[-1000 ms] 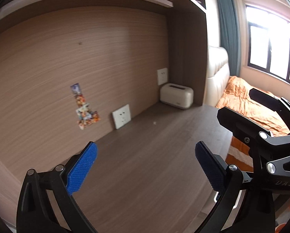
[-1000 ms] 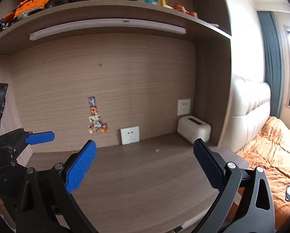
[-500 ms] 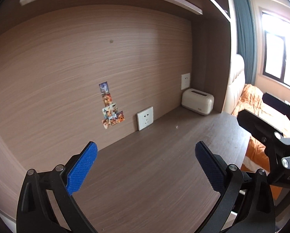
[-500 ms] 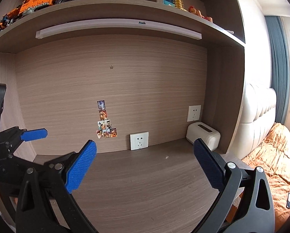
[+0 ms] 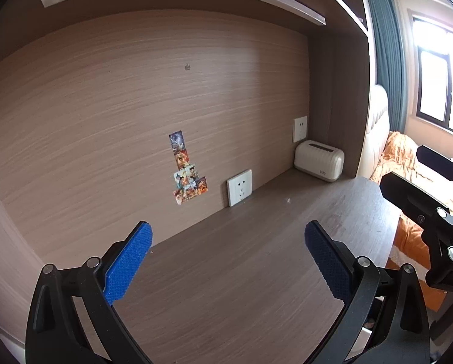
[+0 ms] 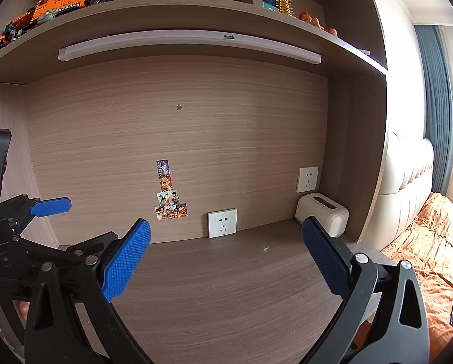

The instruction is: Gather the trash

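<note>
**A:** What trash is there to see?

**B:** One pale scrap [image 5: 288, 200]. It is tiny, whitish and ragged in outline. It may be a crumb or a bit of paper, but it is too small to tell which.

**A:** Where does it lie?

**B:** Flat on the brown desk [image 5: 226, 288], toward the back, near the wall panel but not against it. It sits between the lower wall socket [image 5: 239, 187] and the cream box [image 5: 319, 163], a little forward of both.

**A:** Does it touch either of them?

**B:** No. It lies apart from both, alone on bare wood. The right wrist view shows the same.
</note>
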The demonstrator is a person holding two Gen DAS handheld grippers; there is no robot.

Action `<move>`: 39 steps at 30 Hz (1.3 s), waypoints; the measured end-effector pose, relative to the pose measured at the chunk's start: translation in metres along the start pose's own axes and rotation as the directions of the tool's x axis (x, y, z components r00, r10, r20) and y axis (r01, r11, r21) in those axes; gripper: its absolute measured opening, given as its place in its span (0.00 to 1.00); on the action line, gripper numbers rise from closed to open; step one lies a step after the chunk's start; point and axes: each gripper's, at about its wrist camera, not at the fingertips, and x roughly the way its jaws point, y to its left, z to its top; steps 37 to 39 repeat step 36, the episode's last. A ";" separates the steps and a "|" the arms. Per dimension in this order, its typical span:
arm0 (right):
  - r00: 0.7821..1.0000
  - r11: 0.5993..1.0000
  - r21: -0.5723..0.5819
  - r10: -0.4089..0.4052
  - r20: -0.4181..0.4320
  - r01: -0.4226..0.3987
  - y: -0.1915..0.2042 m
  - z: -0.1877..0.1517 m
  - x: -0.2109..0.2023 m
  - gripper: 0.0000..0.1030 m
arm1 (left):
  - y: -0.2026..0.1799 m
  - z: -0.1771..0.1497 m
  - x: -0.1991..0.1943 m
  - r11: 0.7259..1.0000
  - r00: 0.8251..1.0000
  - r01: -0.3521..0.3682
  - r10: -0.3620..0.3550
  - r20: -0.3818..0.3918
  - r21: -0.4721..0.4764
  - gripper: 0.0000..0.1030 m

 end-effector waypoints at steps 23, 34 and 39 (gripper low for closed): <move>1.000 1.000 0.005 -0.023 0.005 0.023 0.000 -0.001 -0.008 0.97 | 0.000 -0.002 -0.004 1.000 1.000 0.028 -0.028 0.011 0.000 0.96; 1.000 1.000 0.009 -0.029 -0.004 0.029 0.003 -0.003 -0.008 0.97 | 0.005 -0.001 -0.001 0.998 0.998 0.056 -0.056 -0.001 -0.005 0.96; 1.000 0.999 0.008 -0.031 -0.007 0.031 0.003 -0.003 -0.007 0.97 | 0.006 -0.001 0.000 0.998 0.998 0.065 -0.066 -0.007 -0.011 0.96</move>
